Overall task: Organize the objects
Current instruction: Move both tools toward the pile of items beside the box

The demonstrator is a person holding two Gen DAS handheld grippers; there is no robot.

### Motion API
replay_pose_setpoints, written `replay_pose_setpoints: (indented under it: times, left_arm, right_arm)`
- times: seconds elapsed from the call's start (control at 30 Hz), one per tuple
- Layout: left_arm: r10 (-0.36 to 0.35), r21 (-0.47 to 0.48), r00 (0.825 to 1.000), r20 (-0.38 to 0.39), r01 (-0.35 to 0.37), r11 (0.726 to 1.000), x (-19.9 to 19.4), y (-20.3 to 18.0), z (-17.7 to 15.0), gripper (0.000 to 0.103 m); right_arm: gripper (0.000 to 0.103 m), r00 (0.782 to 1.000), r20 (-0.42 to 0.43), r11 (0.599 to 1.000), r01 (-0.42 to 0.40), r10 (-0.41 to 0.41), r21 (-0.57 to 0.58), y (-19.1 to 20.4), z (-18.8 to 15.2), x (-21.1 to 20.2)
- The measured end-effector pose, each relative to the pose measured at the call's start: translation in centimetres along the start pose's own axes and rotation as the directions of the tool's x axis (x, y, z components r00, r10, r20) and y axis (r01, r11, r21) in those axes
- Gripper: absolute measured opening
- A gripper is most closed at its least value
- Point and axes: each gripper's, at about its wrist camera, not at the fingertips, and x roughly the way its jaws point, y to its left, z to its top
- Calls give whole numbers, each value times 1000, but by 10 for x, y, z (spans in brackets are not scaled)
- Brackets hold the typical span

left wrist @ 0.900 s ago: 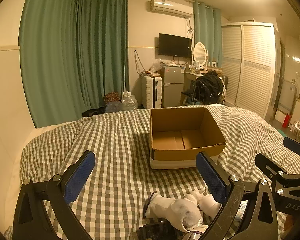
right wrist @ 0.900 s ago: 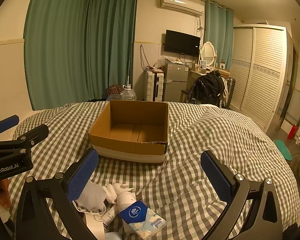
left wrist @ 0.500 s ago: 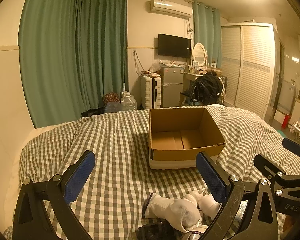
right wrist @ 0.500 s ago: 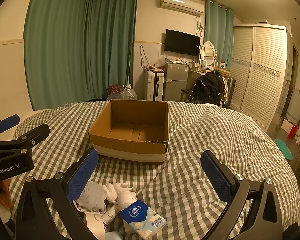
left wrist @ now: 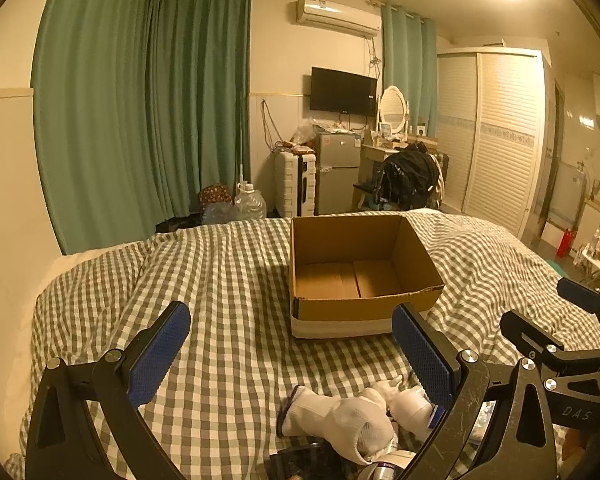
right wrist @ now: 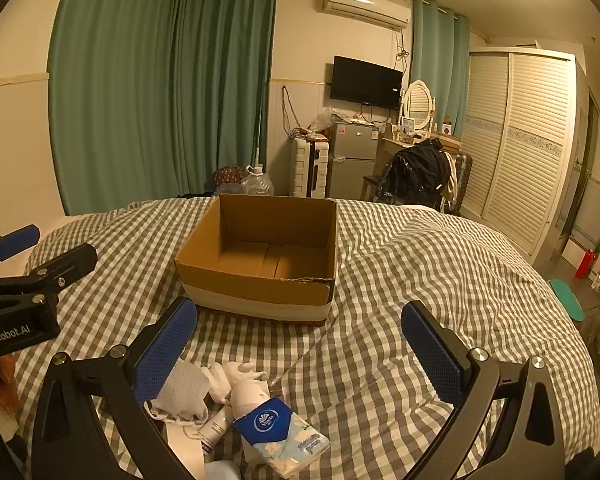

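Observation:
An open, empty cardboard box (left wrist: 360, 280) (right wrist: 260, 264) stands on the checkered bed. A small pile lies on the bed in front of it: a white sock (left wrist: 340, 420) (right wrist: 180, 392), a white glove (right wrist: 232, 376), a blue tissue pack (right wrist: 284, 432), a small white tube (right wrist: 216, 426) and a white bottle (right wrist: 248, 394). My left gripper (left wrist: 288, 356) is open and empty above the pile's left side. My right gripper (right wrist: 300, 352) is open and empty above the pile's right side. Each gripper shows at the edge of the other's view.
The checkered quilt (right wrist: 420, 280) covers the whole bed. Behind the bed are green curtains (left wrist: 140, 120), a white suitcase (left wrist: 294, 184), a small fridge (left wrist: 338, 172), a chair with a black bag (left wrist: 408, 180) and a louvred wardrobe (left wrist: 500, 140).

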Motion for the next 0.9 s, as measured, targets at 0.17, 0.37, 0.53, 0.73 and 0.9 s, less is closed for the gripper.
replay_pose_setpoints:
  times: [0.17,0.37,0.53,0.73,0.9]
  left_arm:
    - [12,9,1000,9,-12,1000,0,-1,-1,103]
    - [20,6,1000,-10,-20,1000,4,0,-2,103]
    - [33,12,999,-6,-32,999,1,0,0,103]
    - [46,11,999,-20,-46,999,-1,-1,-4,103]
    - [31,28,990,-138,-27,999,20,-2,-23,103]
  right_arm:
    - [103,1000,3,1000,-3,3,-2,-3,0,0]
    - [103,1000,3,1000,-13,13,-1,-5,-2,1]
    - [103,1000,-4,1000,-27,27,3,-8,-3,4]
    - [103,999,0,999,-39,39,-14,-13,-4,0]
    - [103,999,-29,999,-39,38,-36,-19,-14,4]
